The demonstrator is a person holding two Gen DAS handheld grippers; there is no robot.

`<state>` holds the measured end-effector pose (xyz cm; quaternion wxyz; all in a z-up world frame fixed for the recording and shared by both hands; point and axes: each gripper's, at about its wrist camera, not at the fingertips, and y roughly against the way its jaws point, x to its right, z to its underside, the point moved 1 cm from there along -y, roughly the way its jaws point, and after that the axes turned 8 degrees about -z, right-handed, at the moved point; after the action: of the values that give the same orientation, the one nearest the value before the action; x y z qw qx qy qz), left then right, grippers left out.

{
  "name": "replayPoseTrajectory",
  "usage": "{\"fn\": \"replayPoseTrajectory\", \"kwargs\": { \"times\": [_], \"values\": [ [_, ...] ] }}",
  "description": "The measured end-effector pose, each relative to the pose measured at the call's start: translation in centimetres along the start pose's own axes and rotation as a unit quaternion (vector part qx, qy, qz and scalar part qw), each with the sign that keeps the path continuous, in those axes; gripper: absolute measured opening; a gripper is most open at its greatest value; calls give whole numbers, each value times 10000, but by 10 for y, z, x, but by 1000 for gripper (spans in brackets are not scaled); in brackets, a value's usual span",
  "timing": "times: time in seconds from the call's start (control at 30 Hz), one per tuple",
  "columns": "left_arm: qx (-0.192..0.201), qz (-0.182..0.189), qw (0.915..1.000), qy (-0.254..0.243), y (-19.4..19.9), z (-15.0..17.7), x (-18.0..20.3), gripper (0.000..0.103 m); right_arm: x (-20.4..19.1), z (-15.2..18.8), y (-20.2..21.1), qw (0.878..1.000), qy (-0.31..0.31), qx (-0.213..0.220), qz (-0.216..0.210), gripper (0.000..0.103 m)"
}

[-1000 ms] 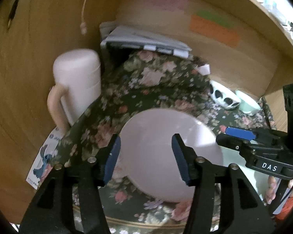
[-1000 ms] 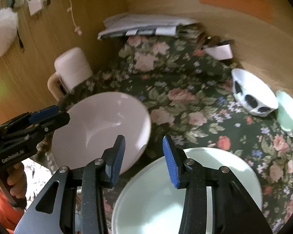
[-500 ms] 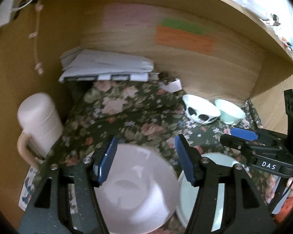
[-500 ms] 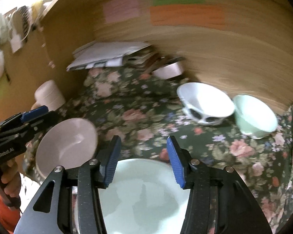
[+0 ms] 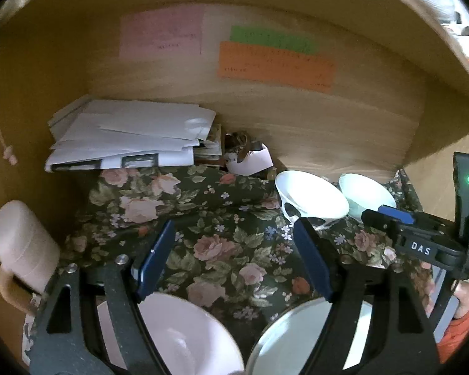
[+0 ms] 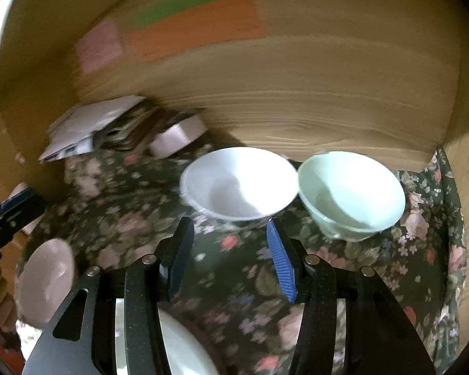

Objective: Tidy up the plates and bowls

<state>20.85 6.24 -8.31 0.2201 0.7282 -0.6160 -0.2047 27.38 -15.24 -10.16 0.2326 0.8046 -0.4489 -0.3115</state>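
Since white bowl (image 6: 239,184) lies dead ahead near table's back edge, right gripper (image 6: 228,259) nearer; both grippers wide open, empty; left gripper (image 5: 234,259) farther.

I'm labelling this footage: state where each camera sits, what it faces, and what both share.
Left wrist: on the left gripper, facing the wooden back wall; its open fingers and the right gripper show.
Right wrist: on the right gripper, facing the white bowl and green bowl; open fingers show.
Shared: both bowls, pink bowl, floral cloth.
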Motion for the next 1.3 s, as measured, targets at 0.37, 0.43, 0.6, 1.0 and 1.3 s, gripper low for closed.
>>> {"fn": "replayPoseTrajectory", "kwargs": {
  "times": [0.37,0.43,0.6,1.0,1.3],
  "values": [
    [-377,-169,9987,-302,-50,-14,19,79,32,-7,-55,9984,-305,-460,86,45],
    [-426,-180,9983,-351,-56,-14,21,78,34,-6,-61,9981,-319,-517,70,45],
    [-459,-175,9979,-421,-65,-15,26,79,39,1,-83,9939,-542,-928,-230,45],
    [-928,-65,9945,-489,-92,-3,34,79,23,10,-79,9912,-134,-1245,-429,22],
    [-1716,125,9838,-511,-118,15,50,79,4,29,-54,9887,260,-1400,-479,23]
  ]
}}
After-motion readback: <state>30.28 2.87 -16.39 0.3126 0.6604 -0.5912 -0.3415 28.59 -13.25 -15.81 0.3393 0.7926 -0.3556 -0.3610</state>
